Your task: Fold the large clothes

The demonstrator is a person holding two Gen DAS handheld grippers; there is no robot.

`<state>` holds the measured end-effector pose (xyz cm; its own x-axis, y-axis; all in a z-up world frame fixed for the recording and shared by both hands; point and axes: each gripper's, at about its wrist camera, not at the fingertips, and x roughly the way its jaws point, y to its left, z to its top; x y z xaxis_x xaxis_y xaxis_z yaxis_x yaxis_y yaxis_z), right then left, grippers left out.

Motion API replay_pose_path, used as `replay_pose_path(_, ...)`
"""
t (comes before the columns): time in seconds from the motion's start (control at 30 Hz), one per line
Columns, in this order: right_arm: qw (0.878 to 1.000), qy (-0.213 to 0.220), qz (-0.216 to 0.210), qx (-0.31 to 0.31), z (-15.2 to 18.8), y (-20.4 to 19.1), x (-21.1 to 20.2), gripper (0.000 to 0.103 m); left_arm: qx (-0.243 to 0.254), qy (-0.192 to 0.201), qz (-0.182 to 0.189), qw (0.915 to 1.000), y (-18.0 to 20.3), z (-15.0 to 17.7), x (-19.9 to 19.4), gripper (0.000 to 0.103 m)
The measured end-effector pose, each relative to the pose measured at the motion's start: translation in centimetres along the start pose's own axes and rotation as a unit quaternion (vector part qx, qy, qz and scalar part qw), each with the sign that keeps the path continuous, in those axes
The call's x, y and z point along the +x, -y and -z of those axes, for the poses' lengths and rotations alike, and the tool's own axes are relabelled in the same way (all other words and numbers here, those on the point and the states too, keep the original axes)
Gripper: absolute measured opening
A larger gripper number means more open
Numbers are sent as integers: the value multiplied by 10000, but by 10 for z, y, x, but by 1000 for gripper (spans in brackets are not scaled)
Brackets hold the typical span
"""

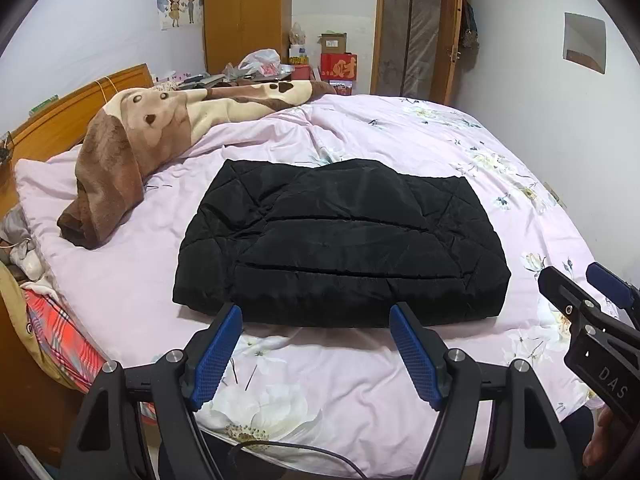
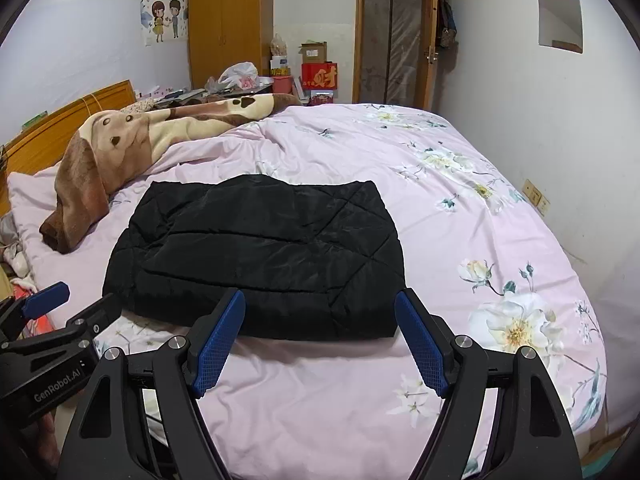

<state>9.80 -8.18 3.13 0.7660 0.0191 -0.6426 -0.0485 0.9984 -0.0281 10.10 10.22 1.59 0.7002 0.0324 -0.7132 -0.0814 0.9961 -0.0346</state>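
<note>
The black coat [image 1: 340,240] lies folded into a thick, squarish bundle on the pink floral quilt [image 1: 360,380], roughly mid-bed, with its near edge facing both cameras. The left gripper [image 1: 316,314] hovers over the quilt just short of that near edge, jaws spread wide, nothing between the blue pads [image 1: 216,356]. In its own view the tips line up with the coat's front fold, though whether they touch the fabric I cannot tell. The right gripper [image 2: 320,300] sits in much the same pose toward the coat's right half, jaws likewise released and empty, blue pads [image 2: 218,344] flanking the front fold. Each gripper shows in the other's view: the right one pokes in at the right edge of the left camera, the left one at the left edge of the right camera, side by side and apart. Beyond the coat, a brown dog-print blanket [image 2: 120,140] is heaped along the headboard side of the bed, well apart from the coat. A wooden wardrobe [image 2: 230,20] stands against the far wall, with a red box [image 2: 320,74] beside it near the door [image 2: 390,40].
</note>
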Motion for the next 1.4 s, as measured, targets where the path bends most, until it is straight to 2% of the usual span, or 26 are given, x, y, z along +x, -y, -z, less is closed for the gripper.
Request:
replay_pose_path(0.33,10000,-37,-33,-34,5,-5,-4,77,-143,78,136,9998,-4,5,-6,76)
replay_pose_path(0.47,10000,-17,-23,-39,6,-6,-5,77,-47,103,10,9999,-4,5,-8,76)
replay_pose_path(1.4,9998,-41,-81,-153,9,-16,-7,77,-18,147,-5,9999,-2,11,-13,76)
